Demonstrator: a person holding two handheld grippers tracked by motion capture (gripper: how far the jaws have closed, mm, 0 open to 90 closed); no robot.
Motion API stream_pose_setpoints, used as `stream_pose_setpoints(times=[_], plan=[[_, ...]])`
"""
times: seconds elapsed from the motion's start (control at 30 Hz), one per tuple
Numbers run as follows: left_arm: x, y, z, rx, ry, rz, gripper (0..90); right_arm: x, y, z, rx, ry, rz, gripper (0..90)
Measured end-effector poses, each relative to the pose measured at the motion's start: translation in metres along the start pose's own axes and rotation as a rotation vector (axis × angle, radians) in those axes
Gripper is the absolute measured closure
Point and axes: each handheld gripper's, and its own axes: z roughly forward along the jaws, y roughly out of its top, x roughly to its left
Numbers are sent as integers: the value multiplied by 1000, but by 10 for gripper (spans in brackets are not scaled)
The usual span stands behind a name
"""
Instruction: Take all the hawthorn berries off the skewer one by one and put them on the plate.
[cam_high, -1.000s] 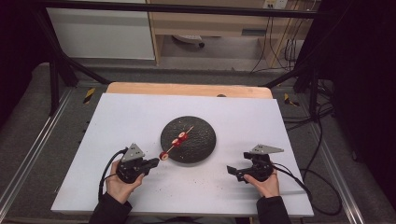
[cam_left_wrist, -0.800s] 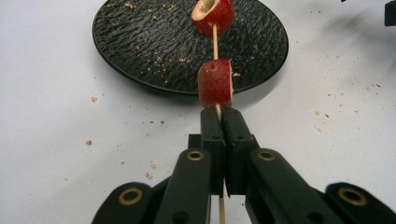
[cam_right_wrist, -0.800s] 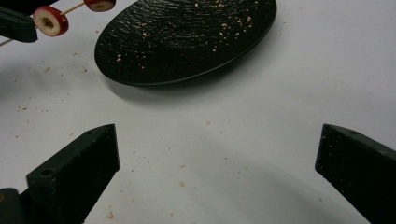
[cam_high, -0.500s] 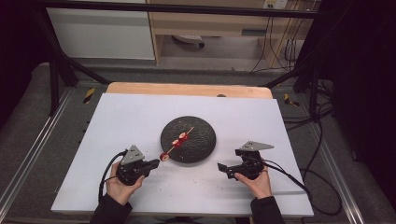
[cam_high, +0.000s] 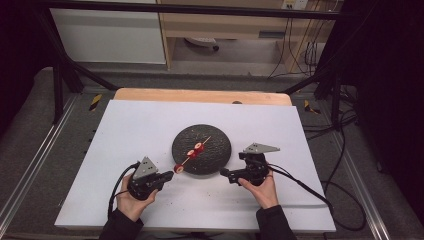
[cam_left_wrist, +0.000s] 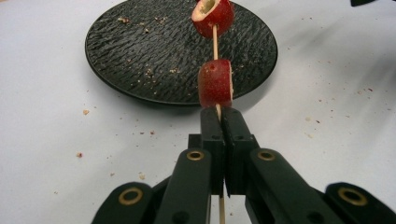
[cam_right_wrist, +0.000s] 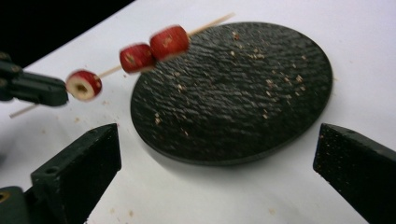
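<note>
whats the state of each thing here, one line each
skewer: held above the plate, three red pieces threaded on
plate: flat on the table, crumbs on it
left gripper: jaws shut on the skewer
right gripper: jaws open, holding nothing, beside the plate

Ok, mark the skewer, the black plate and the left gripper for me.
skewer (cam_left_wrist: 215, 44): left gripper view, bare stick between two red fruit pieces.
black plate (cam_right_wrist: 261, 93): right gripper view, bare textured top surface.
left gripper (cam_left_wrist: 219, 114): left gripper view, tips of its jaws, shut on the skewer.
</note>
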Motion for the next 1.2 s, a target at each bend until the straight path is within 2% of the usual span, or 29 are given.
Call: stream_pose_setpoints(times=[0.2,0.43,0.53,0.87,1.2], plan=[[-3,0,0,-4,0,9,878,7,13,11,-26,35,40,58],[-8,1,1,-9,-6,20,878,9,23,26,-49,76,103,119],[-11,1,2,-10,-10,26,878,7,26,29,-65,102,161,152],[-21,3,7,-20,-26,47,878,3,28,35,-78,135,214,284],[-31,5,9,-35,-36,66,878,3,27,38,-86,144,265,425]])
